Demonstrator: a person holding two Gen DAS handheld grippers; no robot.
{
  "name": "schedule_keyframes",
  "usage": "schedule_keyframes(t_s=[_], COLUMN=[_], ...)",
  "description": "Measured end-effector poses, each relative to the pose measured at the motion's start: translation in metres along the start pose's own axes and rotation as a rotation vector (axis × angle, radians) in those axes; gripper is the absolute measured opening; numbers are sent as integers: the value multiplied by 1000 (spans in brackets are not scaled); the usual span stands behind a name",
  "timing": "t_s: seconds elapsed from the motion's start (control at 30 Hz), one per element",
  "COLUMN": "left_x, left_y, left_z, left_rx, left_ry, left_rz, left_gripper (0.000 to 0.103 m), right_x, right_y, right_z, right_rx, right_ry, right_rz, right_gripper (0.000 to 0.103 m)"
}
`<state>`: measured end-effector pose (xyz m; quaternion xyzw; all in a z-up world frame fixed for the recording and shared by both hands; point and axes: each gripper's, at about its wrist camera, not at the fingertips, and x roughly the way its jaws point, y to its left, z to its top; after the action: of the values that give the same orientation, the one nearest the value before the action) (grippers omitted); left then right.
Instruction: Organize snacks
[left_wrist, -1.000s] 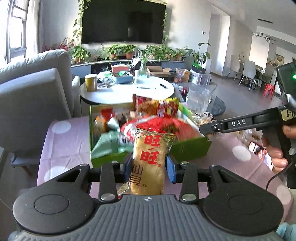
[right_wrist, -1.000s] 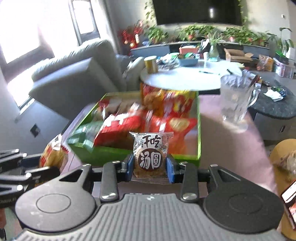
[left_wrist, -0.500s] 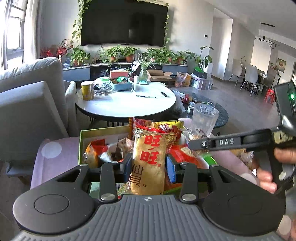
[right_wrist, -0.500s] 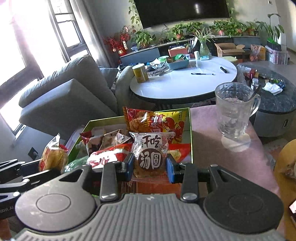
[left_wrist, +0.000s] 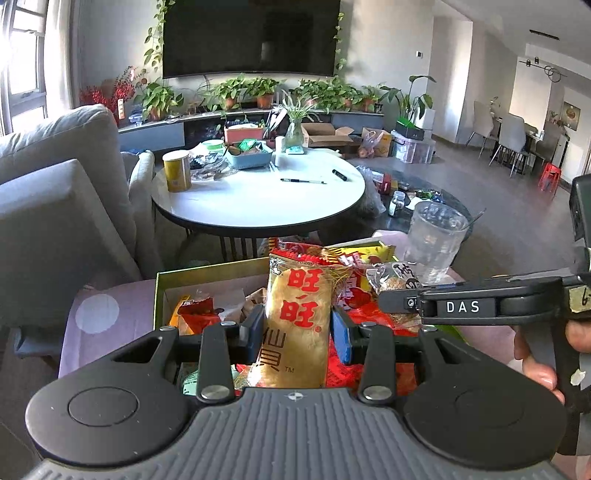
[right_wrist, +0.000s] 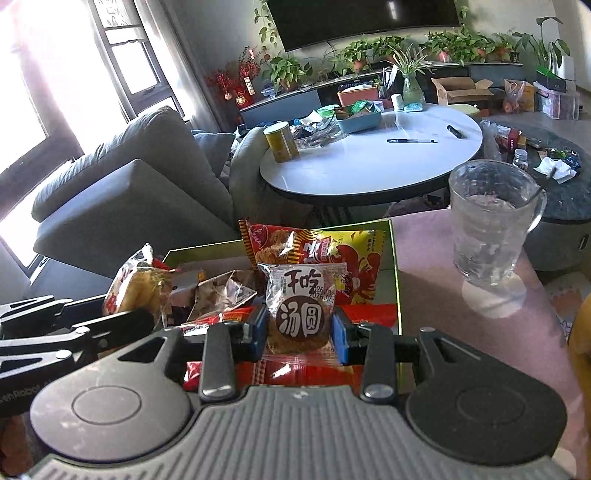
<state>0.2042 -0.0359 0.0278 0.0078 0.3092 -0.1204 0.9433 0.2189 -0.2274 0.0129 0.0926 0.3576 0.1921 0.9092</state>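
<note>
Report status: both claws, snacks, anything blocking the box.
Left claw shut on yellow rice-cracker pack. Right claw shut on round-cake packet. Both over green box, already heaped with snacks. Glass pitcher stands beside it.

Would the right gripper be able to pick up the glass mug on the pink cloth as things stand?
Probably not yet: the right gripper is shut on a round snack packet, so its jaws are occupied, though the path to the glass mug looks unobstructed.

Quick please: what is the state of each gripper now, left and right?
Left gripper: closed on the yellow rice cracker packet.
Right gripper: closed on the small clear snack packet.
</note>
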Motion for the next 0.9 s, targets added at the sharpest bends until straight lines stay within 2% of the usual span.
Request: schedule_keyframes(t_s=[0.17,0.23,0.3,0.37,0.63,0.83,0.9], left_x=[8,10,9,6,-5,-14,-19], left_y=[3,3,2,1,-2,-3,-3], left_z=[1,1,0,-1,-6,-9,-11], left_rx=[-16,-12,-13,-12,-4,-13,-14], left_ry=[14,16,15,3,-8,-16,-26], left_rz=[8,12,13,25,30,39,48], left_gripper=[36,40,55,62,65,73,79], right_x=[3,1,-3,-8,-17,-24,-28], right_y=[0,0,1,3,11,14,15], right_z=[-1,-1,-2,-4,-8,-12,-15], right_rx=[19,22,16,5,-7,-18,-23], right_ry=[-21,-29,-35,-40,-53,-53,-54], right_rz=[-9,-3,3,5,6,7,9], right_gripper=[81,81,81,81,81,81,81])
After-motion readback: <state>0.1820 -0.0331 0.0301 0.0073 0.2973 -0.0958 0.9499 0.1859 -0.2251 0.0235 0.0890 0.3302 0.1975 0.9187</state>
